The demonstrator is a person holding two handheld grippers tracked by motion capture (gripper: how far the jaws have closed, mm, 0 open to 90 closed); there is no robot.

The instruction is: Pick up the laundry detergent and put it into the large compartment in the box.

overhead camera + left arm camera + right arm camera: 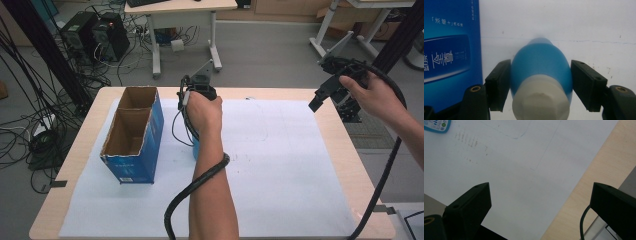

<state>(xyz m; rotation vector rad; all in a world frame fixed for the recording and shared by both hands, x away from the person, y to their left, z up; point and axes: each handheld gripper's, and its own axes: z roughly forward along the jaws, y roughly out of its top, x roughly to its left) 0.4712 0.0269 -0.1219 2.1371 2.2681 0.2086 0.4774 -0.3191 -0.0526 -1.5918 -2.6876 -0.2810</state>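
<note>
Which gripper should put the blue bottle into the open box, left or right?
Left. The left gripper already brackets the blue bottle, right beside the blue box. The right gripper is open, off over the table's far right edge.

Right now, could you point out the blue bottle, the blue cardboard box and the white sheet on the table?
Blue bottle (540,62): left gripper view, on its blue body between the jaws.
Blue cardboard box (150,137): high view, on its blue side wall.
White sheet (280,165): high view, on a bare part.
</note>
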